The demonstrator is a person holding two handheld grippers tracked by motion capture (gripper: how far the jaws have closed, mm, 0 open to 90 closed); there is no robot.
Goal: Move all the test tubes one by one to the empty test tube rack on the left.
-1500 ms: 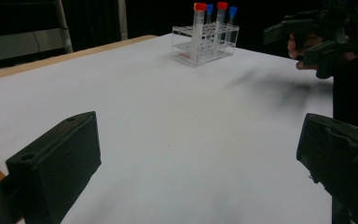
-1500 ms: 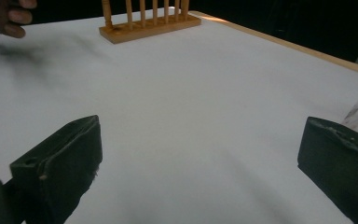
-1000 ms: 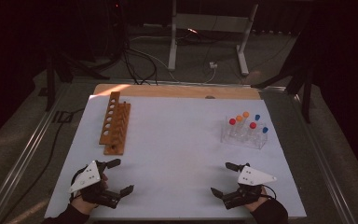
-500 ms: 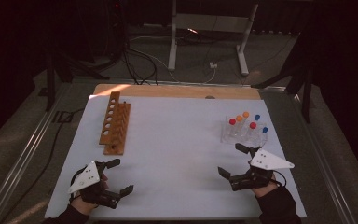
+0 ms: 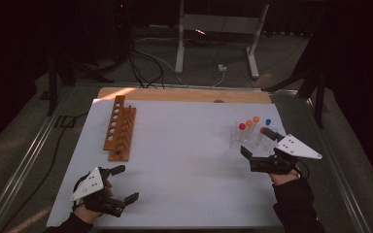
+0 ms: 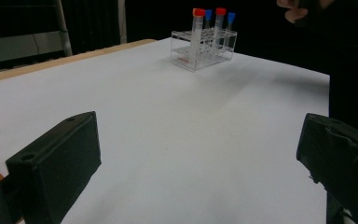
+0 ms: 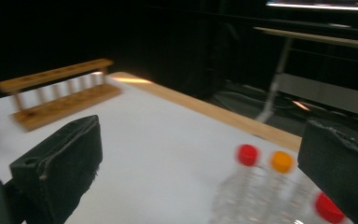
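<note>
From the high view, the white counter has loads of bare room through the middle. The wooden rack sits toward the far left, the clear tube rack toward the far right edge. The left tool is low by the near left corner, jaws wide apart, nothing in them. The right tool is just beside the clear rack, jaws spread and empty too. Dark floor, cables and a metal stand beyond.

Left gripper view: open white sheet, capped tubes standing far off.

Right gripper view: red and orange caps close between the spread jaws, wooden rack well apart.
</note>
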